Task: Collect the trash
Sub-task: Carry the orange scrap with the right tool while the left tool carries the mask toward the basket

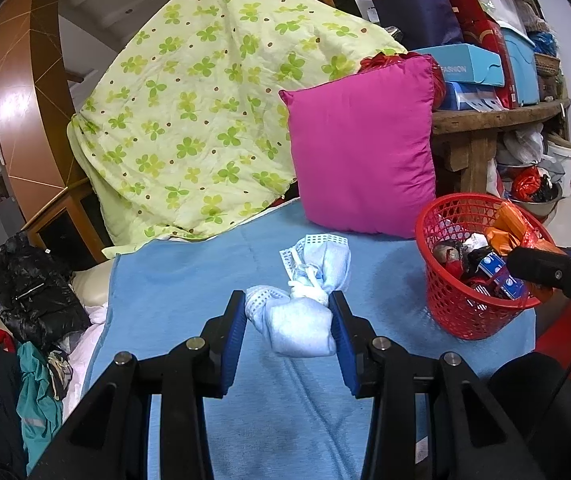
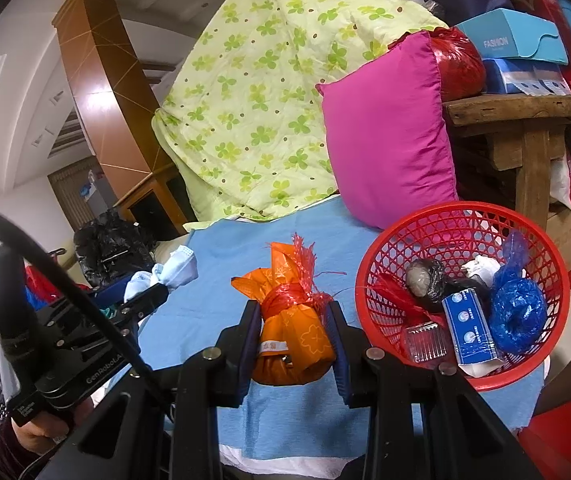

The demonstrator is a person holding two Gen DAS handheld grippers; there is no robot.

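My left gripper [image 1: 287, 306] is shut on a knotted pale blue face mask bundle [image 1: 305, 320], held just above the blue cloth [image 1: 189, 280]; the mask bundle also shows in the right wrist view [image 2: 173, 270]. My right gripper [image 2: 291, 312] is shut on an orange wrapped bundle tied with red string [image 2: 291, 332], beside the left rim of the red mesh basket [image 2: 461, 216]. The basket holds several pieces of trash: a blue plastic bag [image 2: 515, 312], a blue-and-white box [image 2: 467, 326], a clear plastic case and dark wrappers. In the left wrist view the basket [image 1: 449, 300] stands at right.
A magenta pillow [image 1: 361, 152] and a green clover quilt [image 1: 205, 100] lean up behind the cloth. A wooden table [image 2: 525, 116] with stacked boxes stands at right. Black bag [image 1: 29, 284] and clothes lie at left.
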